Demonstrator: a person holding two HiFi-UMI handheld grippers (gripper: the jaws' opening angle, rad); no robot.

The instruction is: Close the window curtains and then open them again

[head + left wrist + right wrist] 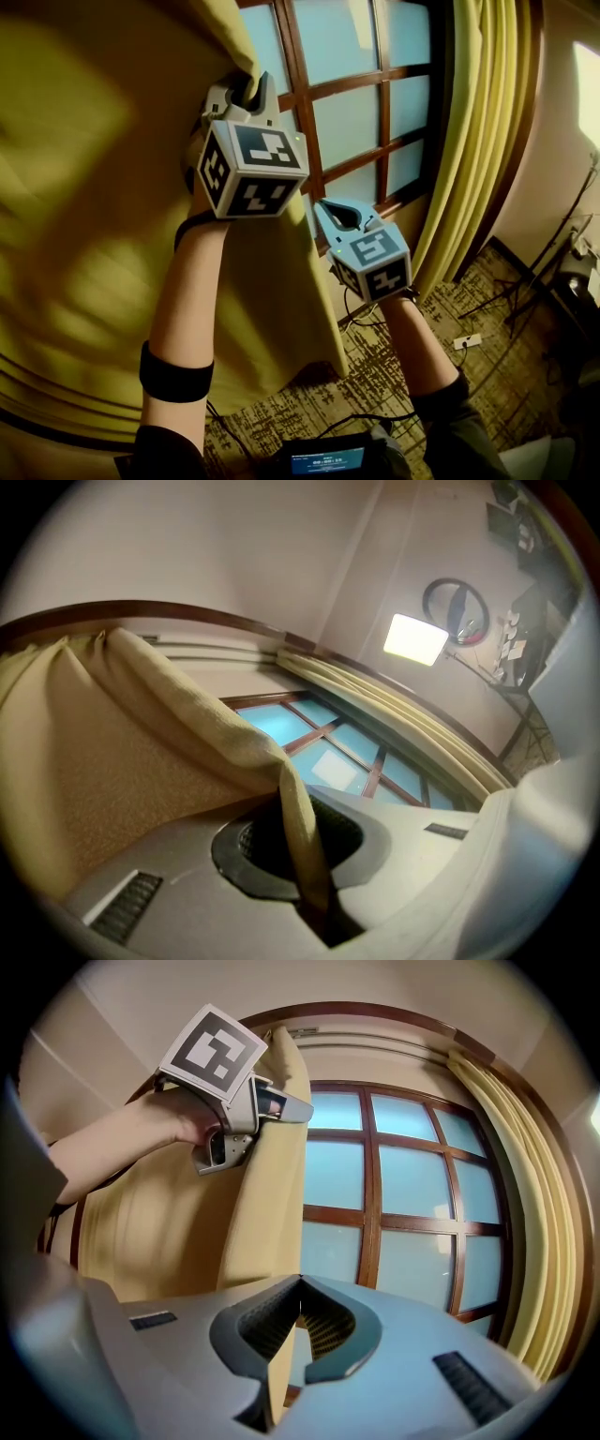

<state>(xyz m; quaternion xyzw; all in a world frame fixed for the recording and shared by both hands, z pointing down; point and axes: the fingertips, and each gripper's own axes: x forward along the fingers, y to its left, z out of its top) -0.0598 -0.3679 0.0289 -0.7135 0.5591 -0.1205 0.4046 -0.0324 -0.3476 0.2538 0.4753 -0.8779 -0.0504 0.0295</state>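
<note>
The left yellow curtain (103, 216) hangs over the left part of the wood-framed window (361, 103). My left gripper (246, 89) is high on the curtain's free edge and shut on it. In the left gripper view a fold of the fabric (300, 827) runs between the closed jaws. My right gripper (323, 208) is lower on the same edge, shut on a thin strip of curtain (277, 1372). The right gripper view also shows the left gripper (298, 1110) above, at the curtain edge (272, 1194). The right curtain (478, 131) hangs bunched at the window's right side.
Below lie a patterned carpet (394, 375) with dark cables and a white power strip (466, 341). A stand with cables (553, 253) is at the right wall. A small screen device (326, 459) sits at my waist. A bright wall lamp (415, 637) shows in the left gripper view.
</note>
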